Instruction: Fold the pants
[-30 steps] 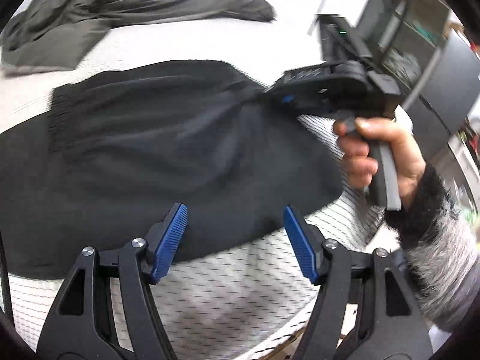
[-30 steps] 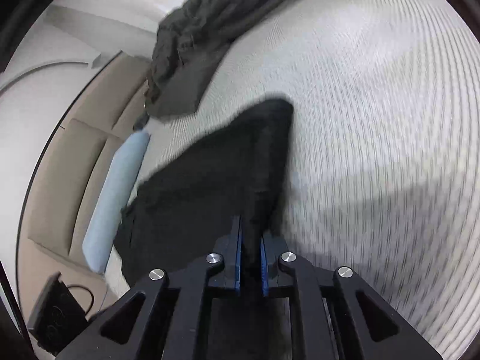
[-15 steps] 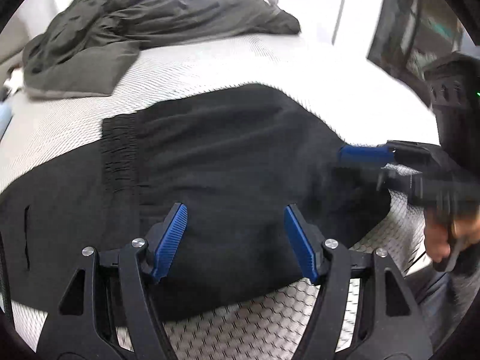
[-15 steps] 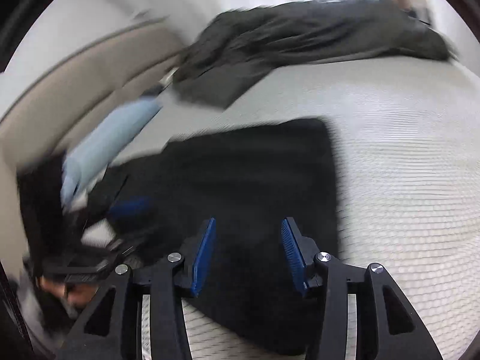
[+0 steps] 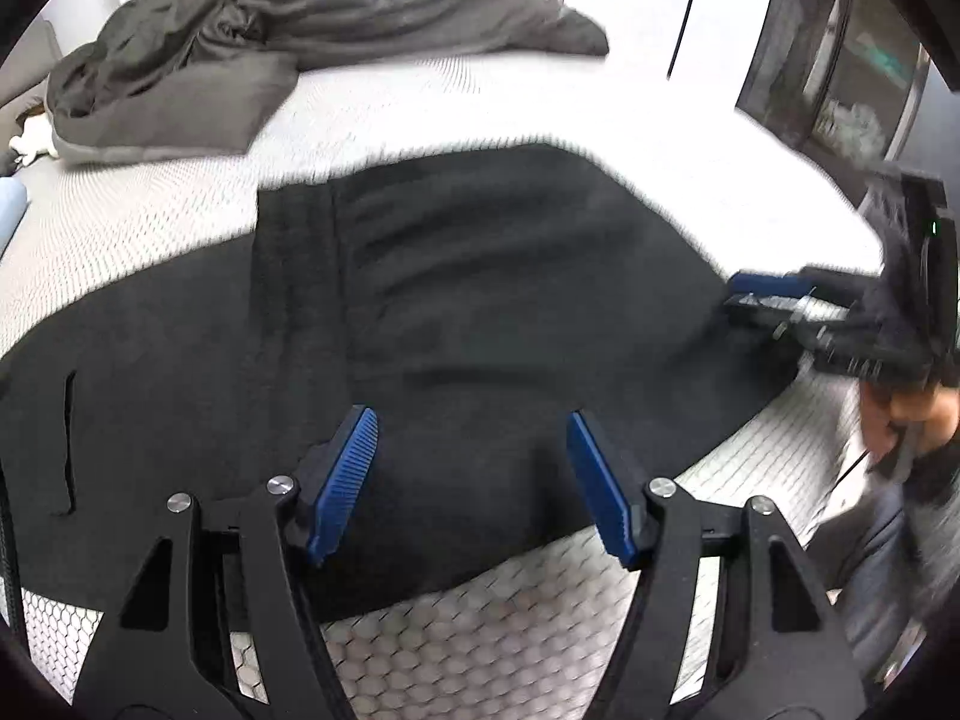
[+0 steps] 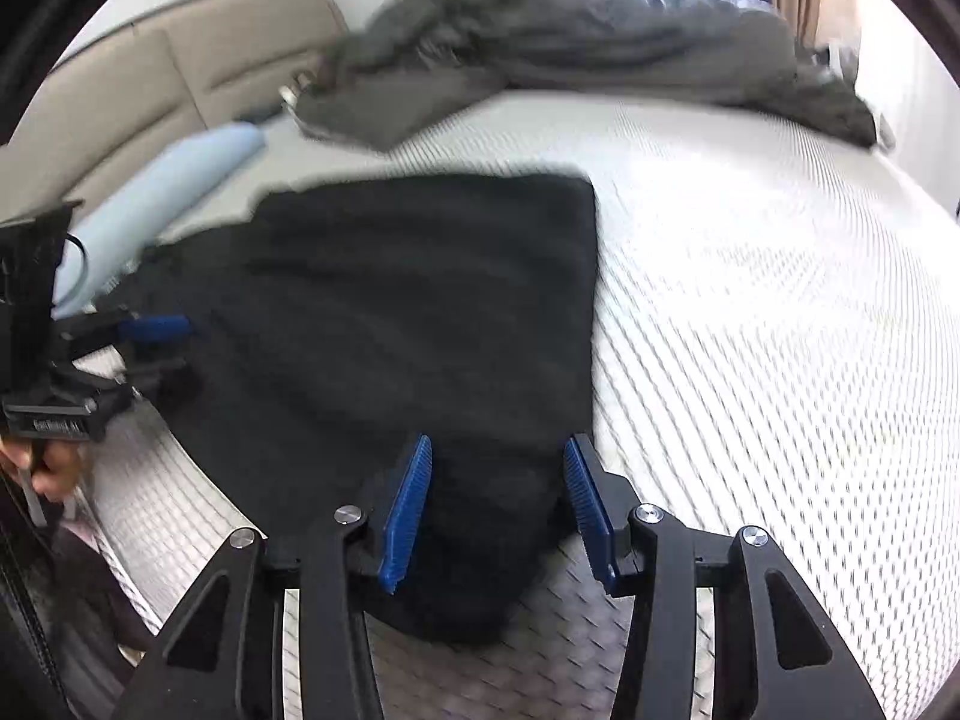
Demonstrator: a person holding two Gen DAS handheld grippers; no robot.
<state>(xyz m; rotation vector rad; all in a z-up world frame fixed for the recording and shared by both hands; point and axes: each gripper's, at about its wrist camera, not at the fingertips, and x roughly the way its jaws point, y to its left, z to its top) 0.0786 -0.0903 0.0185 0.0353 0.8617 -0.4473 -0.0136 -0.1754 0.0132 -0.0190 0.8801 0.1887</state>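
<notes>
The black pants [image 5: 480, 312] lie folded and flat on the white mattress [image 5: 540, 96], their ribbed waistband [image 5: 294, 276] showing left of centre. My left gripper [image 5: 471, 426] hovers open above the near edge of the pants, nothing between its blue pads. At the right end of the pants my right gripper [image 5: 762, 300] is seen from the side. In the right wrist view, my right gripper [image 6: 498, 444] stands open over the narrow near end of the pants [image 6: 420, 312], pads apart from the cloth. My left gripper [image 6: 162, 348] shows at the far left.
A crumpled grey duvet [image 5: 270, 18] lies across the far side of the bed. A light blue pillow [image 6: 162, 192] rests by the beige headboard [image 6: 150, 78]. A dark cabinet [image 5: 840, 60] stands beyond the bed's right side. A hand [image 5: 912, 414] holds the right gripper's handle.
My right gripper, shut on a black fold a second ago, has opened and let it go. The pants now lie flat. Both views have swung across the bed.
</notes>
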